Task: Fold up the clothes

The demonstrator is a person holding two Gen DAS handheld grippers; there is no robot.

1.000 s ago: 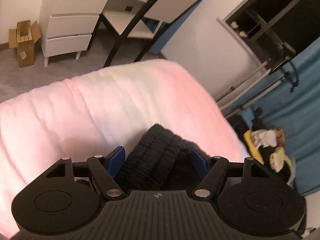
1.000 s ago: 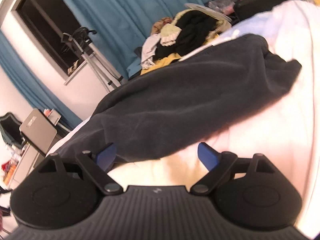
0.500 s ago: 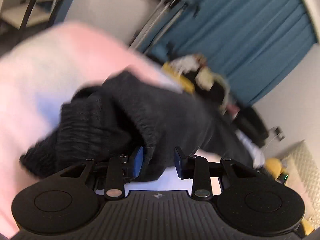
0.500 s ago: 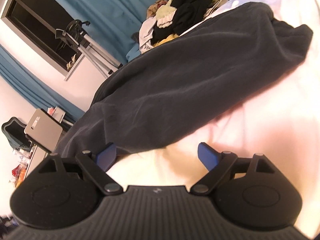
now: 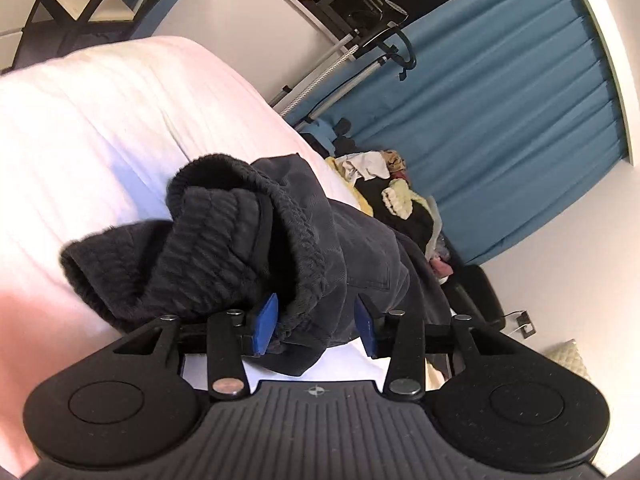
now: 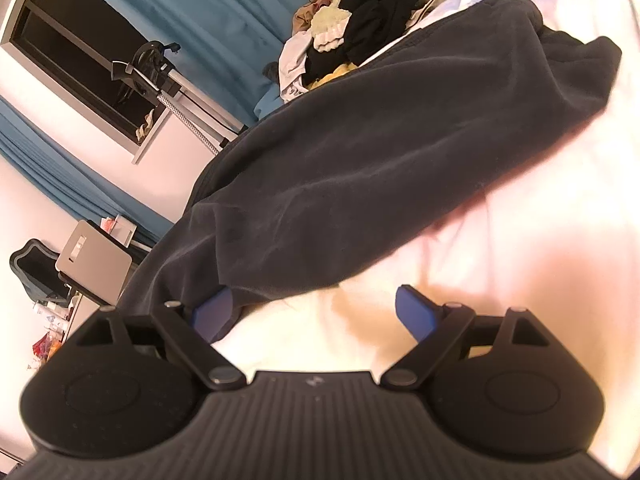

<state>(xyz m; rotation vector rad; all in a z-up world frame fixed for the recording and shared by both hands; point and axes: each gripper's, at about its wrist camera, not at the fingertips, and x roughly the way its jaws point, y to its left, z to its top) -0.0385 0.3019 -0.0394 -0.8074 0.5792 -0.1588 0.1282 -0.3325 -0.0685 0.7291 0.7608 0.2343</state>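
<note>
Left hand-held gripper (image 5: 316,326) swung from the bed's (image 5: 100,120) corner toward the trousers (image 5: 248,236); jaws reopening around the waistband, grip unsettled. Right hand-held gripper (image 6: 312,314) wide, empty.

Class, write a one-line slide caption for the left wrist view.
Left gripper, jaws opening, straddles the ribbed waistband of a dark grey garment on a white bed.

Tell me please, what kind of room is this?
Most likely a bedroom. A bed with pale bedding carries dark sweatpants, a pile of clothes lies beyond it, and blue curtains hang beside a window.
</note>
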